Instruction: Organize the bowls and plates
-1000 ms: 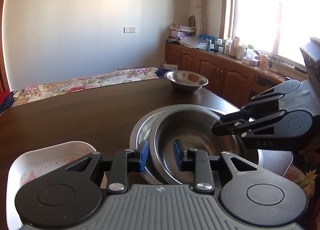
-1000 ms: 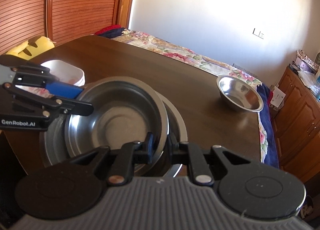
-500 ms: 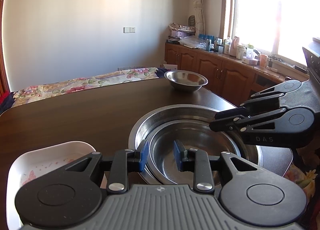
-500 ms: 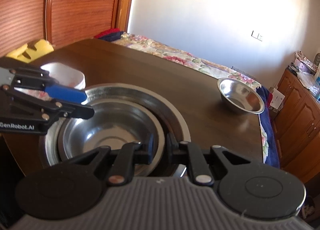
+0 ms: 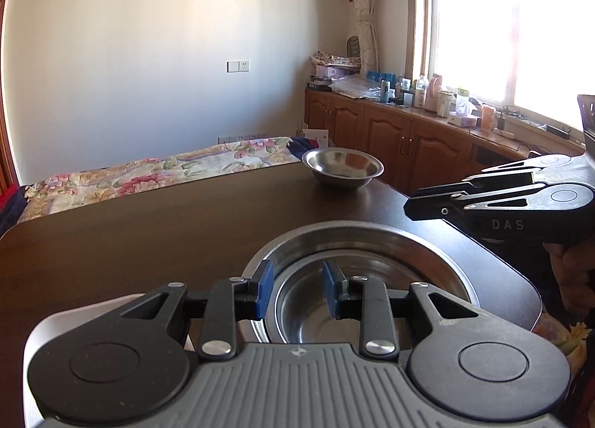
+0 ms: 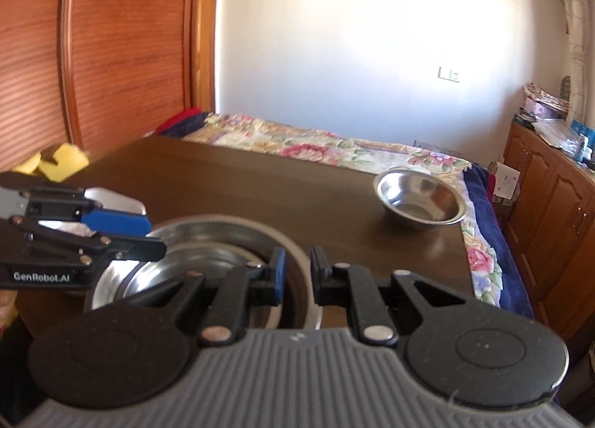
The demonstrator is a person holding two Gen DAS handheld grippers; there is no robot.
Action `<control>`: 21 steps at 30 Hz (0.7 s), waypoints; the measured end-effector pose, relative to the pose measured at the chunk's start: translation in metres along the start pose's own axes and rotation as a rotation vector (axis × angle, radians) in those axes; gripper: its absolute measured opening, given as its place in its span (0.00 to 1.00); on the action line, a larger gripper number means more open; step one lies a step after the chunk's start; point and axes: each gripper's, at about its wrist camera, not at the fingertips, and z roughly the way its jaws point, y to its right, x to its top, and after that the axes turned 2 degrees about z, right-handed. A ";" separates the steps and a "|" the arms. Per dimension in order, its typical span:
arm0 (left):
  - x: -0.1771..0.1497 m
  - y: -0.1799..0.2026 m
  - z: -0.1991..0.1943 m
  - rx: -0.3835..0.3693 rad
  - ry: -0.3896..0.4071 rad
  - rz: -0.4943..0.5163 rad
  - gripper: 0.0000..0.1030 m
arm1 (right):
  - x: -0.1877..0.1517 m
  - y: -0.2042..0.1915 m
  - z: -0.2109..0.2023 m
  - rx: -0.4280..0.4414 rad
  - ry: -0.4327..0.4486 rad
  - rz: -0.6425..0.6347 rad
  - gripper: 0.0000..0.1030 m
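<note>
Both my left gripper and right gripper hang released, empty. The medium bowl sits nested in the large bowl. The small bowl waits at the tabletop's far edge (well apart); I'd pinch its near rim and lower it level.

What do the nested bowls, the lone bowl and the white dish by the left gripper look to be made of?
Nested bowls: likely stainless steel, brushed, with soft grey reflections. Lone bowl: the same metal, shinier; it mirrors the room. White dish: glossy white, perhaps ceramic or melamine; the pictures cannot settle which. Table: dark wood look, polished sheen.
</note>
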 end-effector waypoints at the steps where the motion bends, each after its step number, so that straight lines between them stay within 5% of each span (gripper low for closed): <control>1: 0.002 0.000 0.001 0.001 0.001 0.001 0.31 | 0.000 0.003 0.000 -0.001 0.005 0.011 0.15; 14: 0.028 0.008 0.016 0.006 0.013 0.046 0.39 | 0.005 0.043 -0.003 -0.046 0.079 0.104 0.15; 21: 0.048 0.009 0.032 0.012 0.023 0.060 0.57 | 0.011 0.072 0.005 -0.072 0.114 0.138 0.16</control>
